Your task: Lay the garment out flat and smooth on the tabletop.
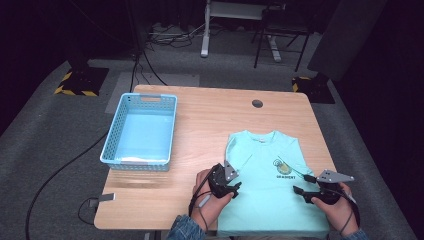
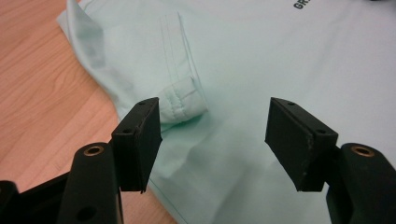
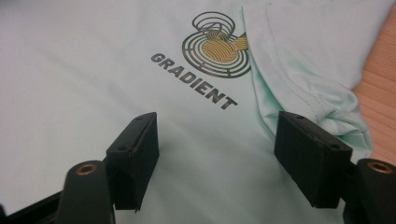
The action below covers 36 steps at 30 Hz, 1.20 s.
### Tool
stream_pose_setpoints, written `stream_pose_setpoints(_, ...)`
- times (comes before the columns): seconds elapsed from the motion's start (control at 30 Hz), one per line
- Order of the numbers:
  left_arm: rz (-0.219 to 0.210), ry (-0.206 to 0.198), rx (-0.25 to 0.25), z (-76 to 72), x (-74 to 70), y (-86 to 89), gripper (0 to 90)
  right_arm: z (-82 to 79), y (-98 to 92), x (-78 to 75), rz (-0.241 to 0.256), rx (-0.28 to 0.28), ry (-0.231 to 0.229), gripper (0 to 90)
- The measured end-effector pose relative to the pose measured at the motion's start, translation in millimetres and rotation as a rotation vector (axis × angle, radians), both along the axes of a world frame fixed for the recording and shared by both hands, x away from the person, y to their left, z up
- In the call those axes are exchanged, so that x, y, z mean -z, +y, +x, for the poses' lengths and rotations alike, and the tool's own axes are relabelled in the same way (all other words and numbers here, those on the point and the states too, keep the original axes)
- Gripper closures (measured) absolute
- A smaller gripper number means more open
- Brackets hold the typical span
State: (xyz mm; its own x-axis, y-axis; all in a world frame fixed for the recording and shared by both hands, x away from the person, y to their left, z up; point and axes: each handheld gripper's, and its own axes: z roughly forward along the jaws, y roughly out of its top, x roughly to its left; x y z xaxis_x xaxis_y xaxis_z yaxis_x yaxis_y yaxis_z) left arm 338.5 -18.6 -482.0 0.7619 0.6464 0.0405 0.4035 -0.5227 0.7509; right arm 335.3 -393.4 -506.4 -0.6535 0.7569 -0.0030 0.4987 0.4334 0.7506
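Observation:
A mint-green T-shirt [image 1: 267, 190] lies flat on the wooden table [image 1: 210, 120] at the front right, sleeves folded inward, with a round logo [image 1: 282, 166] and the word GRADIENT [image 3: 194, 80] on its chest. My left gripper [image 1: 234, 188] hovers open over the shirt's left edge; the folded left sleeve [image 2: 182, 100] lies just past its jaws [image 2: 212, 135]. My right gripper [image 1: 299, 192] hovers open over the shirt's right side, below the logo [image 3: 217, 44]. The folded right sleeve [image 3: 303, 70] lies beside its right jaw. Nothing is between either pair of jaws [image 3: 215, 154].
An empty light-blue plastic basket [image 1: 115, 145] stands on the left half of the table. A round cable hole [image 1: 257, 103] sits near the far edge. Dark floor, cables and stands surround the table.

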Motion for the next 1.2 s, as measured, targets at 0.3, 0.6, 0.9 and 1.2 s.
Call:
stream_pose_setpoints(0.3,0.009,-0.042,0.012,7.9,-11.3,-6.9,37.1,0.0,0.0,0.1,0.000,0.000,-0.001,30.6)
stream_pose_setpoints(0.6,0.006,-0.020,0.025,24.2,-14.0,-11.8,39.6,-0.1,0.0,0.1,0.001,0.001,-0.001,30.6)
stream_pose_setpoints(0.9,-0.002,-0.003,0.017,40.4,-14.8,-14.7,41.6,-0.2,-0.1,0.1,0.002,0.001,0.000,30.7)
stream_pose_setpoints(1.2,-0.005,0.002,0.020,55.6,-12.2,-23.4,43.2,-0.2,-0.3,0.1,0.003,0.001,0.000,30.7)
